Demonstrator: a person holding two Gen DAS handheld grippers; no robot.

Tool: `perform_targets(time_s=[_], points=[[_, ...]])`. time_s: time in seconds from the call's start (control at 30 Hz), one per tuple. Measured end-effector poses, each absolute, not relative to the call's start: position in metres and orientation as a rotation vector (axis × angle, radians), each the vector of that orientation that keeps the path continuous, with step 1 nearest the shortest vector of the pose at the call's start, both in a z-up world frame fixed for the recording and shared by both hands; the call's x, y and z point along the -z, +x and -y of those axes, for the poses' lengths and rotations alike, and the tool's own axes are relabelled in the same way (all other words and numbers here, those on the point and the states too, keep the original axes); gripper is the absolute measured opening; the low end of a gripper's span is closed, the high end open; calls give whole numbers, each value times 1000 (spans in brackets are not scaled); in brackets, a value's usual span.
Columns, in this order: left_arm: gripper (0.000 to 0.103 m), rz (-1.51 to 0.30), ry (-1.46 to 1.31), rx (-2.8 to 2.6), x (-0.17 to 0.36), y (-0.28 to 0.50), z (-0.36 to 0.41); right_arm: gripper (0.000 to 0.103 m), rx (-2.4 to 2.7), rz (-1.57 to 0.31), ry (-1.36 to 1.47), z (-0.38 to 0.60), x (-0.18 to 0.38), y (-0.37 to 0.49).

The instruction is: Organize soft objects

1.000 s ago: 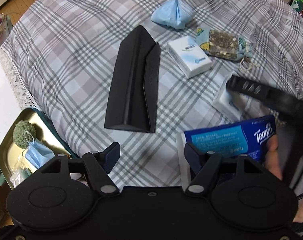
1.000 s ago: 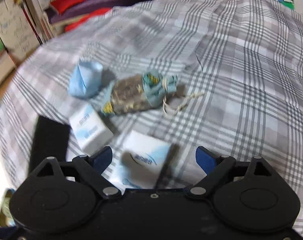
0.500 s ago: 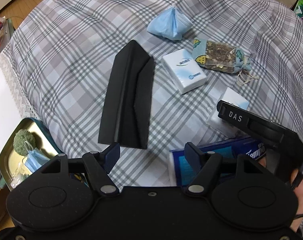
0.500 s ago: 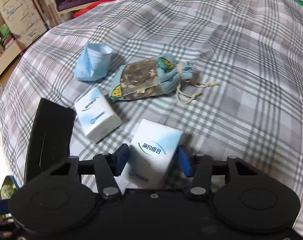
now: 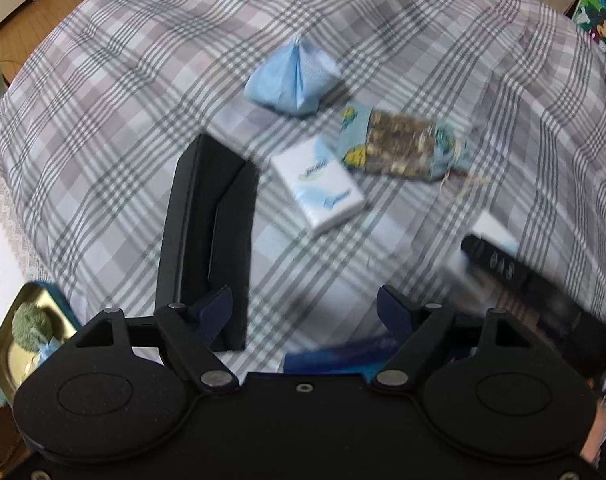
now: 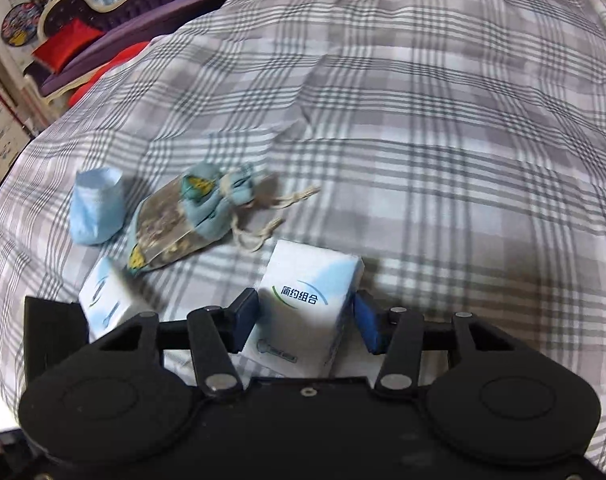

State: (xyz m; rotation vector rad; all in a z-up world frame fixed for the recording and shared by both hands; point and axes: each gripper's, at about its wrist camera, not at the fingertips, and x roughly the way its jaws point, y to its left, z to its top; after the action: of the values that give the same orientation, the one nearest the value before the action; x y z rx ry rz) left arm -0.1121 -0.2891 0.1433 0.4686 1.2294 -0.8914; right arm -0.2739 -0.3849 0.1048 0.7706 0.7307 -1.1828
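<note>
My right gripper (image 6: 307,316) is shut on a white tissue pack (image 6: 307,300), one pad on each side, just above the plaid bedspread (image 6: 423,160). In the left wrist view that pack (image 5: 493,228) shows at the right, behind one of the right gripper's fingers (image 5: 499,264). My left gripper (image 5: 305,312) is opening and nothing sits between its pads. A blue tissue pack (image 5: 335,356) lies just in front of its body, partly hidden. On the bedspread lie a second white tissue pack (image 5: 317,188), a drawstring pouch (image 5: 399,148) and a folded blue mask (image 5: 295,80).
A long black folded case (image 5: 207,240) lies left of the packs, its near end under my left finger. A gold tin tray (image 5: 5,344) holding a green pom-pom and a blue mask sits off the bed at the lower left. Furniture stands beyond the bed's far left edge.
My right gripper closed on the white tissue pack and tipped it up. My left gripper's jaws widened and it shifted, so the blue pack slid low in its view.
</note>
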Motion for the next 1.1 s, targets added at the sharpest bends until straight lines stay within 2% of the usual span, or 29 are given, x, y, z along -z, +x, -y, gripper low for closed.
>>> perform_targets(time_s=[0.43, 0.57, 0.63, 0.7, 0.93, 1.0, 1.1], points=[[79, -1318, 465, 858, -103, -97, 355, 68, 1253, -628, 844, 399, -110, -302], [79, -1355, 464, 846, -87, -93, 366, 84, 1288, -614, 865, 405, -110, -310], [79, -1367, 456, 836, -80, -90, 371, 85, 1299, -617, 869, 407, -109, -313], [79, -1377, 450, 831, -75, -87, 374, 92, 1297, -619, 880, 408, -108, -314], [79, -1391, 459, 833, -63, -85, 381, 97, 1211, -662, 852, 402, -103, -299], [77, -1387, 455, 834, -63, -84, 383, 100, 1192, -684, 816, 399, -102, -291], [59, -1352, 468, 811, -64, -84, 383, 102, 1182, -701, 770, 394, -102, -282]])
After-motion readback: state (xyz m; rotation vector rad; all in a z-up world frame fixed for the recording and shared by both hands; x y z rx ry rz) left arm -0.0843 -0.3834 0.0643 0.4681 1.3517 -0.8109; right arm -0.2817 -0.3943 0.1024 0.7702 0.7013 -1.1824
